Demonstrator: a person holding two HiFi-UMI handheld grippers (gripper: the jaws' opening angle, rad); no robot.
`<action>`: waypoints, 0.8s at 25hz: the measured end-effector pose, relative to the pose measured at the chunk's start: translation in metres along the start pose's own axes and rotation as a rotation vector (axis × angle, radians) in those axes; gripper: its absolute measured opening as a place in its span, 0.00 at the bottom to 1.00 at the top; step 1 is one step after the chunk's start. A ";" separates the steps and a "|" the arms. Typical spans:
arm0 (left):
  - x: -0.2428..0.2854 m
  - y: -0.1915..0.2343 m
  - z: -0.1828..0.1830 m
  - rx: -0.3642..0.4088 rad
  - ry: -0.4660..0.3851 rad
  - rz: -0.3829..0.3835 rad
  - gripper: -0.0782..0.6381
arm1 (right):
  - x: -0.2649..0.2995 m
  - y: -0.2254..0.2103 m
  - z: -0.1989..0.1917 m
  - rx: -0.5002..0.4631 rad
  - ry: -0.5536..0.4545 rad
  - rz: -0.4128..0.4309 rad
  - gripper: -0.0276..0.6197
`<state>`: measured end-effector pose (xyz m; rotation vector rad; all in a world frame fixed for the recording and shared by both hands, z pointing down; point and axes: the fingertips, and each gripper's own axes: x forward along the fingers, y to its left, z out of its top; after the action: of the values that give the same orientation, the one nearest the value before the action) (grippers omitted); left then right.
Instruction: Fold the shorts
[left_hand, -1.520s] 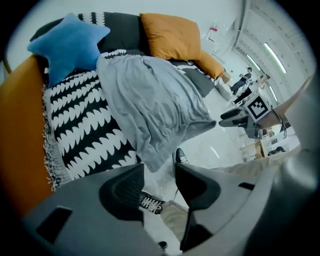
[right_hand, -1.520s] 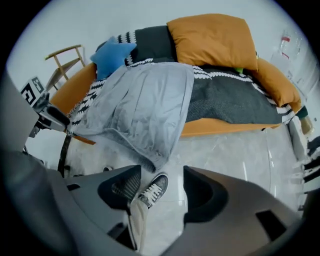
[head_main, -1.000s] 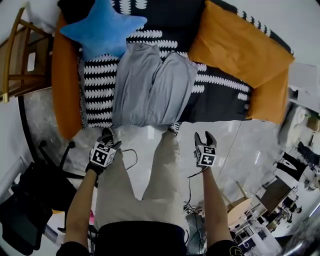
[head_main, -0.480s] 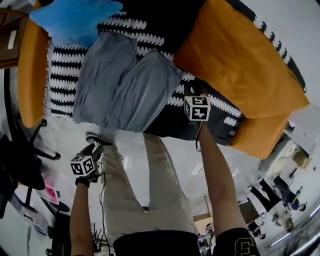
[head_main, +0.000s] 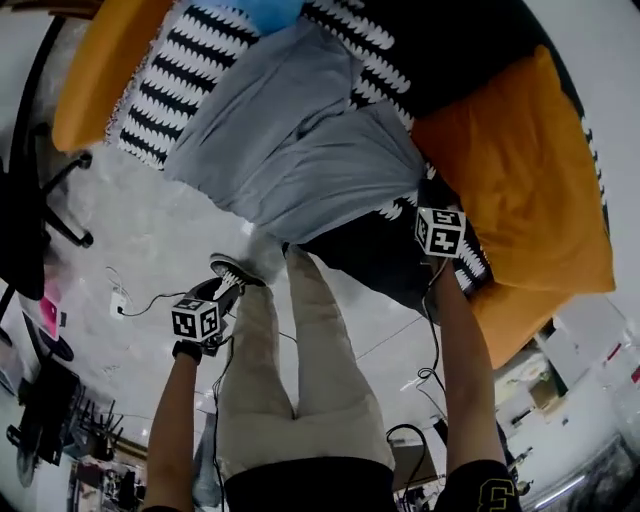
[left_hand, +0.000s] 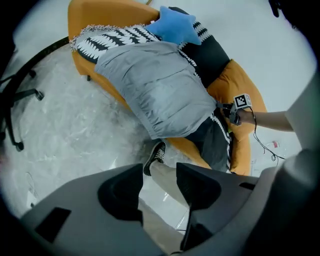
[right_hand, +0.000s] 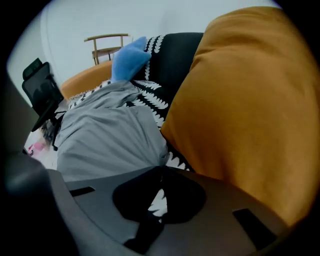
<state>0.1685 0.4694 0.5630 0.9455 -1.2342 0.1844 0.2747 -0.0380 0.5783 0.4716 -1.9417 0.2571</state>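
Observation:
The grey shorts (head_main: 300, 150) lie spread flat on a sofa covered by a black-and-white patterned throw (head_main: 165, 110). My right gripper (head_main: 427, 195) is at the shorts' near right corner, beside the orange cushion. In the right gripper view its jaws (right_hand: 160, 170) are shut, their tips pinching the edge of the grey fabric (right_hand: 105, 135). My left gripper (head_main: 225, 290) hangs over the floor short of the sofa, near the person's shoe. It is open with nothing between its fingers (left_hand: 160, 172), and the shorts (left_hand: 160, 90) lie well ahead of it.
A big orange cushion (head_main: 520, 170) crowds the shorts' right side. At the far end lies a blue star pillow (left_hand: 177, 27). The person's legs and black shoe (head_main: 235, 270) stand before the sofa. A black office chair (head_main: 25, 200) and floor cables (head_main: 150, 300) lie to the left.
My right gripper rose from beside the legs to the shorts' right corner on the sofa and shut there. The left gripper stayed low by the shoe and rolled. The head view swung left.

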 end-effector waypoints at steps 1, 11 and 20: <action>0.004 0.003 -0.005 -0.020 -0.008 -0.006 0.42 | -0.006 -0.003 -0.004 0.001 0.011 -0.007 0.09; 0.078 0.007 -0.013 -0.156 -0.128 -0.070 0.46 | -0.031 -0.053 -0.014 0.177 0.074 -0.273 0.08; 0.152 -0.011 0.023 -0.143 -0.269 -0.255 0.53 | 0.029 -0.058 -0.007 0.059 0.219 -0.251 0.08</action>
<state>0.2142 0.3922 0.6881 1.0150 -1.3379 -0.2372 0.2959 -0.0934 0.6057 0.6908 -1.6472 0.1950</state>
